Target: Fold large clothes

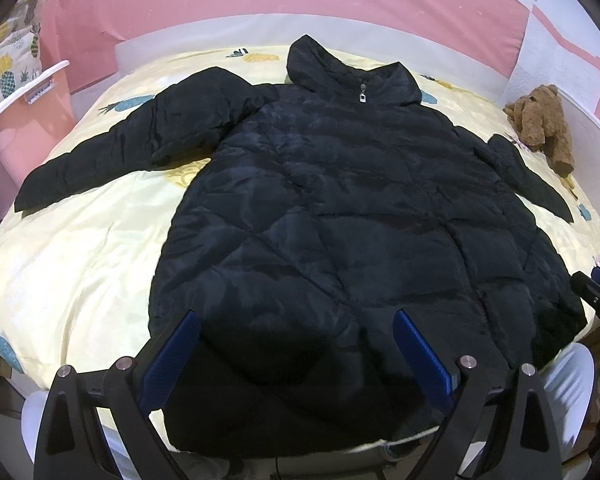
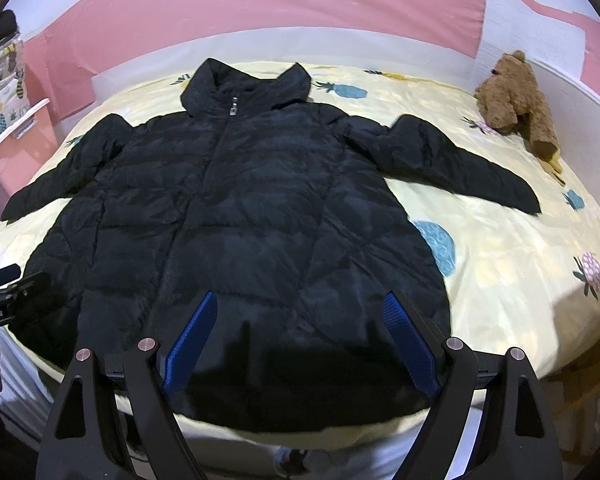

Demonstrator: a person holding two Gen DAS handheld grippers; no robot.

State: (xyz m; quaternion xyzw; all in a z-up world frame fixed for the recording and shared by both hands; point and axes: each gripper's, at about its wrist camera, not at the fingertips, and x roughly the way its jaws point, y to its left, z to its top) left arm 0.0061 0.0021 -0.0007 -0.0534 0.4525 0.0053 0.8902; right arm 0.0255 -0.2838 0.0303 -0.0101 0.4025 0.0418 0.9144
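Observation:
A large black quilted puffer jacket lies flat, front up and zipped, on a bed, sleeves spread to both sides and collar at the far end; it also shows in the right wrist view. My left gripper is open and empty, hovering above the jacket's near hem. My right gripper is open and empty, also above the hem, further right. The right gripper's tip shows at the left view's right edge; the left gripper's tip shows at the right view's left edge.
The bed has a pale yellow pineapple-print cover. A brown teddy bear lies at the far right by a white bed rail. A pink bin stands at the far left. A pink wall is behind.

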